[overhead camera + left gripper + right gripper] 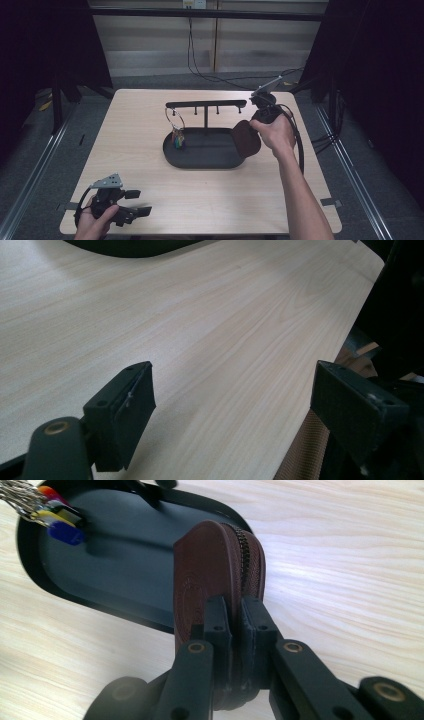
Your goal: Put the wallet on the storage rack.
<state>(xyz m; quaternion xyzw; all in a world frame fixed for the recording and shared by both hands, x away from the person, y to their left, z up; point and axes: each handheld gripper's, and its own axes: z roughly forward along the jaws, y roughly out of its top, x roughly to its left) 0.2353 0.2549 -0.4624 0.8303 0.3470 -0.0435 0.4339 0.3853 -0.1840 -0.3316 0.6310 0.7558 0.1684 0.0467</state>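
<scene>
Right gripper (232, 615) jaws clamp brown zip pouch (215, 570) over tray (125, 580) rim; left gripper (232, 405) jaws open.

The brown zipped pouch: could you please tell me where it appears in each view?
High view: brown pouch at centre-right, over the black tray's right end.
Right gripper view: at centre, clamped in the right tool.
Left gripper view: bare tabletop.
Shared landmark: the black tray.

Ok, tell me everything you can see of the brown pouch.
The brown pouch is small and rounded, leather-looking, with a dark zipper along its curved edge, zipped shut. It is held on edge, clamped between the jaws of the right gripper, above the right end of the black tray. Whether it touches the rim I cannot tell.
</scene>
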